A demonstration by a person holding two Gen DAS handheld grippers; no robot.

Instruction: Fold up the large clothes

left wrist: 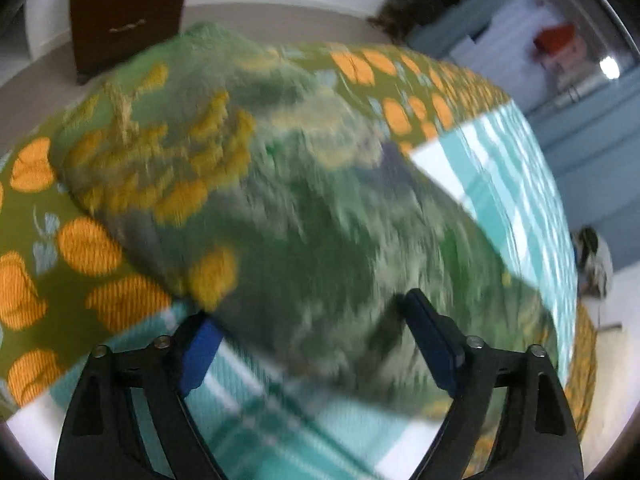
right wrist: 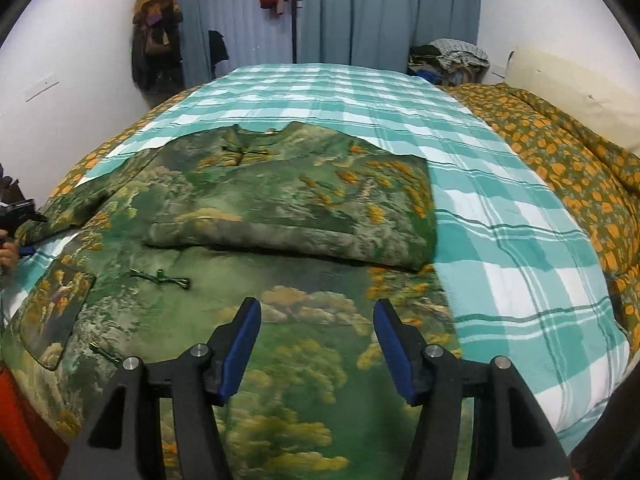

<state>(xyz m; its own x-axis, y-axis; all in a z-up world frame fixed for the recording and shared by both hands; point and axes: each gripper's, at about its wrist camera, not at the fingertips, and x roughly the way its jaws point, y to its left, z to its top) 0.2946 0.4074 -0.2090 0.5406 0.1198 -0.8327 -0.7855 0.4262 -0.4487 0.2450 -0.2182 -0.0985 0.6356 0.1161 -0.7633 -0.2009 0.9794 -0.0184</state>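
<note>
Two claws: both stand parted with nothing pinched between the blue pads.
Far left of the right wrist view: a hand (right wrist: pixel 6 256) with a dark tool sits at the frame edge, beside the garment's left sleeve; blurred, so little more can be told.
Left gripper (left wrist: pixel 312 344): released, jaws wide, over blurred green cloth in the lower middle of its own view; the fabric lies beneath and beyond the pads, not clamped.
Garment (right wrist: pixel 256 248): a large green landscape-print jacket spread on the checked blanket (right wrist: pixel 500 216), centre of the frame, one sleeve folded across the chest, probably to narrow the body for the next fold.
Right gripper (right wrist: pixel 318 346): let go, hovering at lower centre above the jacket's hem half, cloth below its tips.
Right side: orange-flowered bedspread (right wrist: pixel 560 152) bunched at the blanket's edge, apart from the jacket.
Stage, as I judge it: one sleeve in, the left sleeve not yet folded.
</note>
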